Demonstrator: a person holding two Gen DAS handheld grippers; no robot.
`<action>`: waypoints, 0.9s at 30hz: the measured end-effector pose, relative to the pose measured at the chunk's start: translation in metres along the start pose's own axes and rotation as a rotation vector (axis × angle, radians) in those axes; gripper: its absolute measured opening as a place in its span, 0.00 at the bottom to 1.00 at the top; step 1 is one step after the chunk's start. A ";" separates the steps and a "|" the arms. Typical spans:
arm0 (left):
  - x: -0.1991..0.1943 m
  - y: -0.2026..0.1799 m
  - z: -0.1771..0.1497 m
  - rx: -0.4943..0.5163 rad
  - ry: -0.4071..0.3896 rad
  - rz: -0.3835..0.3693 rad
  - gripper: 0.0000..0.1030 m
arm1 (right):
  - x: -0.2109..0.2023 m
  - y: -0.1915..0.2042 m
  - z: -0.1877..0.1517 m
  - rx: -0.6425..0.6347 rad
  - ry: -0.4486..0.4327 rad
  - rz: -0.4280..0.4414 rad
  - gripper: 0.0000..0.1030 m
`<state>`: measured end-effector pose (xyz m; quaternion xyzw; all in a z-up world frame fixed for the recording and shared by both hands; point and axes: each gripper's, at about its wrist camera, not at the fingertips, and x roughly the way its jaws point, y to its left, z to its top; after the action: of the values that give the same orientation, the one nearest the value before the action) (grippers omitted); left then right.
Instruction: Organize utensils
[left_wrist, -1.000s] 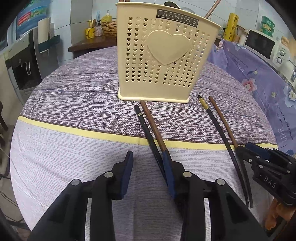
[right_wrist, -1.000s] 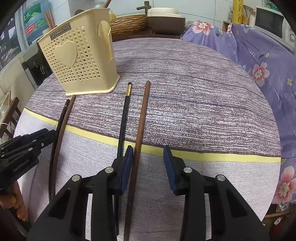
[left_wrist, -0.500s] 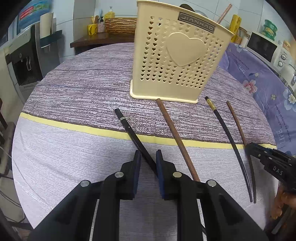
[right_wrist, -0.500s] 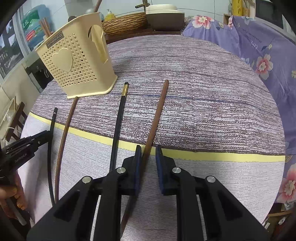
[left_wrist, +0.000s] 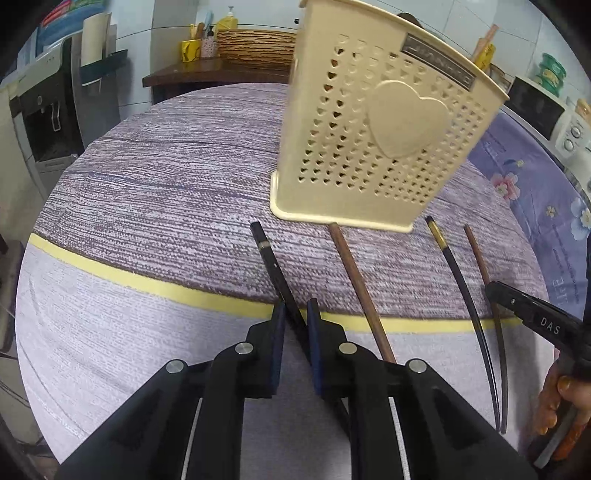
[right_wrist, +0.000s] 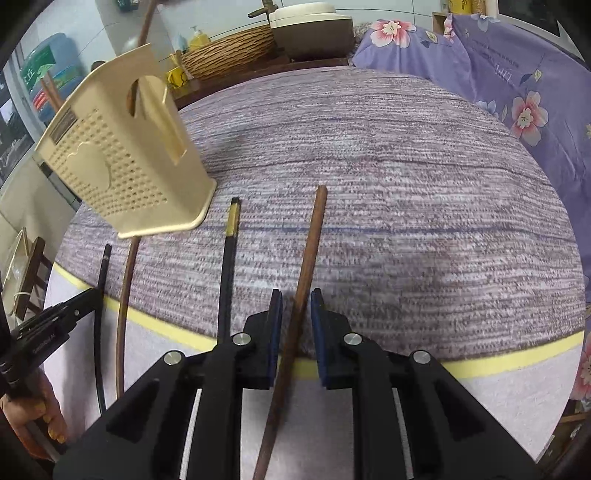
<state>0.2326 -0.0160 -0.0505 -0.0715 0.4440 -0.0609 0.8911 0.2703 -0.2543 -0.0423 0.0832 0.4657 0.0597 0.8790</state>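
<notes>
A cream perforated utensil holder (left_wrist: 380, 140) with a heart stands on the round table; it also shows in the right wrist view (right_wrist: 122, 166). My left gripper (left_wrist: 295, 317) is shut on a black chopstick (left_wrist: 273, 266). A brown chopstick (left_wrist: 358, 291) lies beside it, its tip at the holder's base. My right gripper (right_wrist: 295, 306) is shut on a brown chopstick (right_wrist: 310, 251), lifted a little. A black chopstick with a gold band (right_wrist: 227, 266) lies to its left. The left gripper (right_wrist: 55, 325) shows at the left edge.
The table has a purple striped cloth with a yellow band (left_wrist: 147, 284). A purple floral cover (right_wrist: 517, 74) lies at the right. A wicker basket (left_wrist: 255, 46) and bottles stand on a shelf behind. A water dispenser (left_wrist: 40, 122) stands at the left.
Both grippers closed, the left on the black chopstick and the right on the brown one. Both then moved forward toward the holder, with the held chopsticks lifted and turned.
</notes>
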 end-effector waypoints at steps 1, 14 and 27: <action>0.001 -0.001 0.002 0.002 0.000 0.008 0.13 | 0.003 0.002 0.004 -0.002 -0.005 -0.011 0.16; 0.018 -0.006 0.024 0.002 -0.017 0.078 0.12 | 0.031 0.010 0.039 0.005 -0.029 -0.080 0.15; 0.019 0.001 0.025 -0.043 -0.031 0.041 0.10 | 0.031 -0.003 0.042 0.067 -0.032 0.017 0.08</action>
<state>0.2640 -0.0160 -0.0505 -0.0825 0.4326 -0.0322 0.8972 0.3225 -0.2549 -0.0448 0.1177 0.4525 0.0504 0.8825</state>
